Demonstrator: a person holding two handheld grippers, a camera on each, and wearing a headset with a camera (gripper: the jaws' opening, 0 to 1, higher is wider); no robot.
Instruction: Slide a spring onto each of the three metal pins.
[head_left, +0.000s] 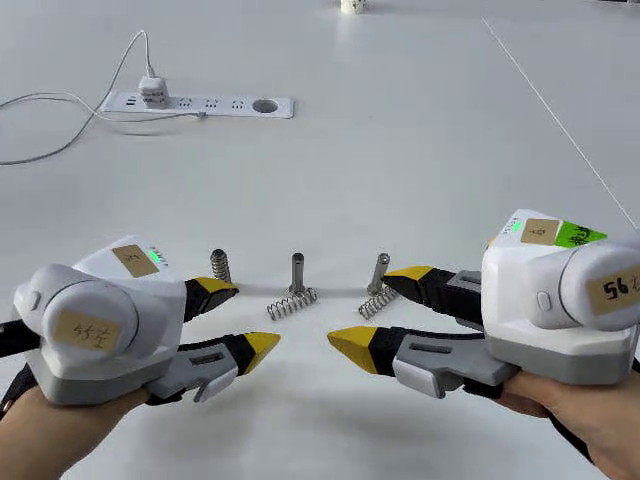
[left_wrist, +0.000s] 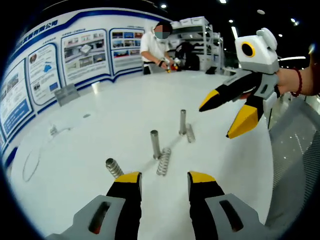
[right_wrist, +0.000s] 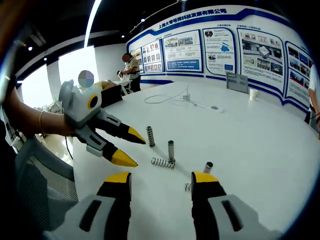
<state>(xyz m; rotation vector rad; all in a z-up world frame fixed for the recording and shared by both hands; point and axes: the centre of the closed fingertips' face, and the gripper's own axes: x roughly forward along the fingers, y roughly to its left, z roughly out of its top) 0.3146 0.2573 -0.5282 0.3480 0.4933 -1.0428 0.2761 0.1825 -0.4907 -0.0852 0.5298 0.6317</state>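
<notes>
Two yellow-tipped tools, the left gripper (head_left: 251, 315) and the right gripper (head_left: 362, 308), hang spread and empty. Just ahead of the right jaws a loose coiled steel spring (head_left: 377, 302) lies flat at the foot of its upright metal pin (head_left: 379, 272). A second spring (head_left: 291, 303) lies beside the middle pin (head_left: 297, 272). Beyond the left gripper, the third pin (head_left: 217, 256) wears a fitted spring (head_left: 221, 270).

White tabletop (head_left: 420, 150). Upper left: power strip (head_left: 200, 103) w/ white charger (head_left: 152, 90) plugged in, cables (head_left: 60, 120) trailing to left edge. Lower centre, row L to R: left pin (head_left: 219, 265) w/ spring on it; centre pin (head_left: 297, 272), bare, loose spring (head_left: 291, 303) lying at base; right pin (head_left: 380, 272), bare, 2nd loose spring (head_left: 376, 303) at base. Top centre: small white obj. (head_left: 352, 6), cut by frame edge.
</notes>
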